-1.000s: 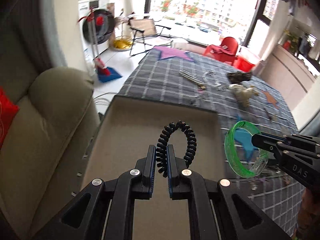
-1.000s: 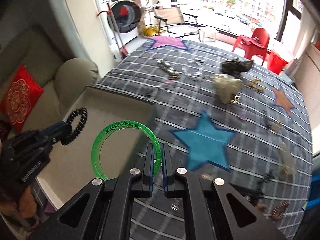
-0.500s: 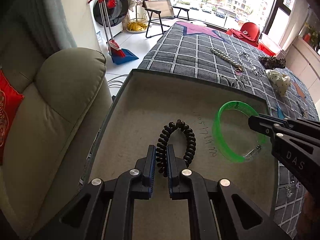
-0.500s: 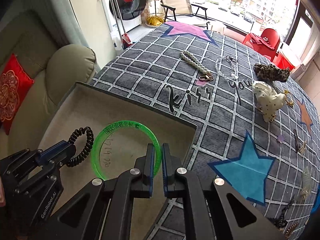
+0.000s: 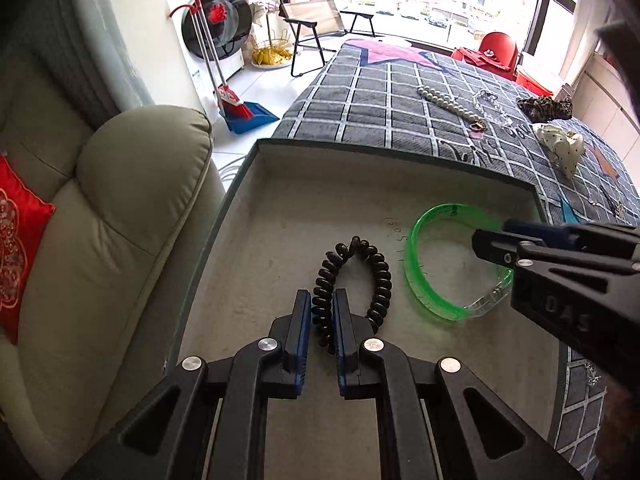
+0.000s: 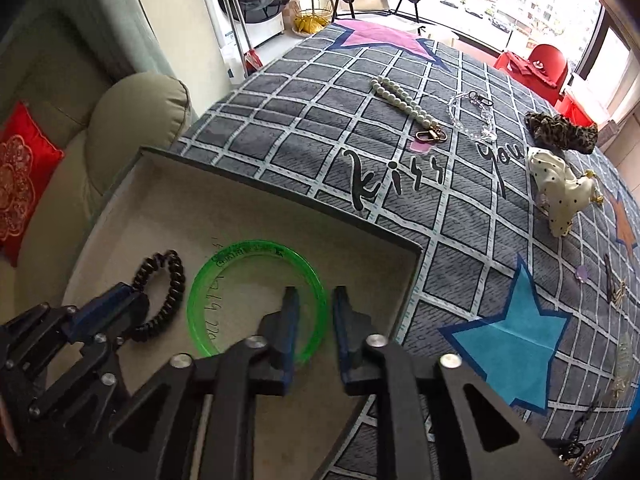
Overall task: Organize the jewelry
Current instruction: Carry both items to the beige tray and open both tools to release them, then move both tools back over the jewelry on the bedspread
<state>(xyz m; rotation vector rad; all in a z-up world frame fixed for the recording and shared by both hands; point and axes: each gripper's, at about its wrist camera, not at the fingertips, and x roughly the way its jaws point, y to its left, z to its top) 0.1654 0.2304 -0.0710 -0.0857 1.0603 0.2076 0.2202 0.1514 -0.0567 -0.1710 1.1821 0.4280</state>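
The right gripper (image 6: pixel 313 312) was opening, freeing the green bangle (image 6: pixel 256 300) in the box (image 6: pixel 280 196); the left gripper (image 5: pixel 322 312) gripped the black coil bracelet (image 5: pixel 352 280); the pearl strand (image 6: pixel 404 100) and more lay unsorted on the bed (image 6: pixel 280 128) beyond.

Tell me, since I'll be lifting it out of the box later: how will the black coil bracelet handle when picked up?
The black coil bracelet looks springy: its loop is bent out of round where the left gripper pinches it, so it will probably flop and stretch. It seems light, thin plastic coil. The ridged coils should grip well rather than slip. Unlike the rigid green bangle, it probably won't roll.
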